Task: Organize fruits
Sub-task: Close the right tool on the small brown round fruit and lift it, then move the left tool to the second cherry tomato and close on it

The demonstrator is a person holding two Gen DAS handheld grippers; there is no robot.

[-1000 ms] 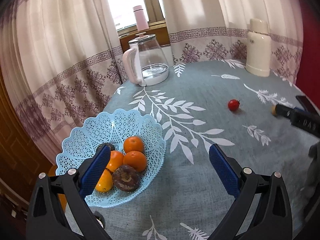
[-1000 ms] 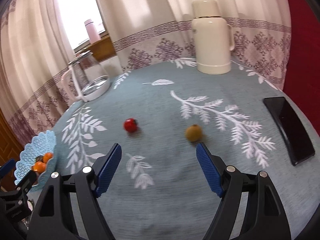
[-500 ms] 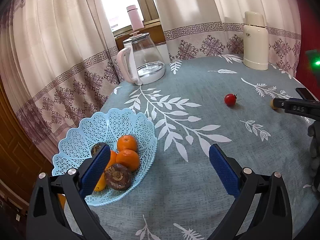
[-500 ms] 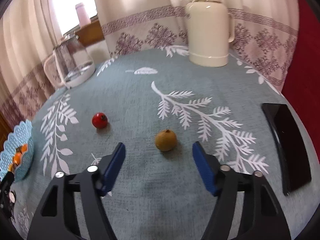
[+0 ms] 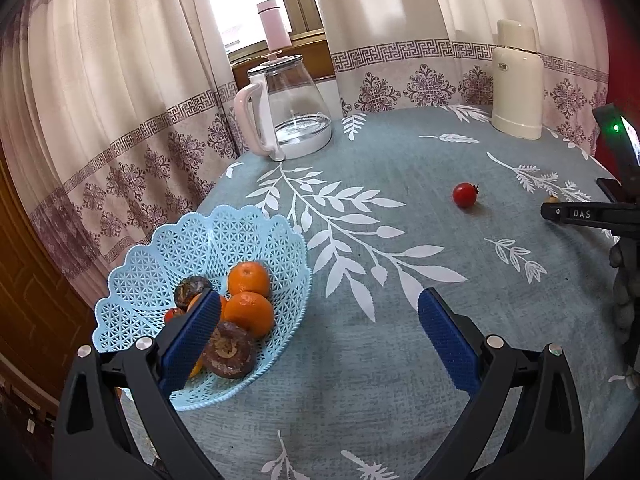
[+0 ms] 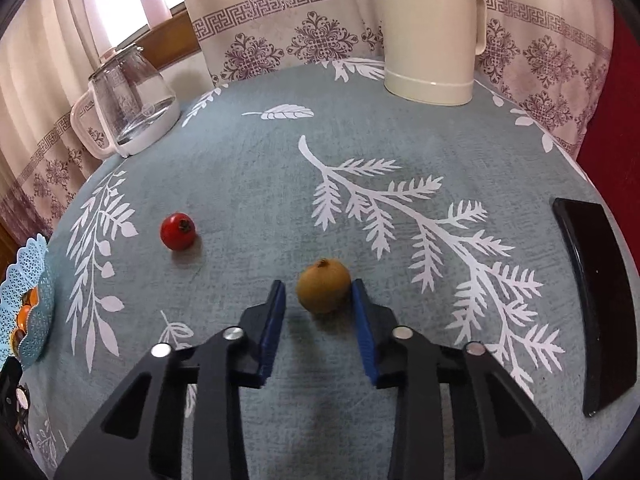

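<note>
A: While the right gripper (image 6: 318,294) brackets the small brown round fruit (image 6: 323,285) on the blue-grey leaf-print tablecloth (image 6: 248,160), centre it, then squeeze gently.

B: Noted. Jaws apart; right pad nearly touching, left has a gap. Left gripper (image 5: 318,330) wide apart, empty, beside the pale-blue lattice plastic basket (image 5: 160,256).

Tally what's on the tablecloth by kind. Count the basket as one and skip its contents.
Loose fruit: 2 (red fruit, tan fruit)
Jugs: 2 (glass kettle, cream thermos)
Basket: 1 (blue basket)
Flat black slab, probably a phone: 1 (black slab)
Total: 6
</note>
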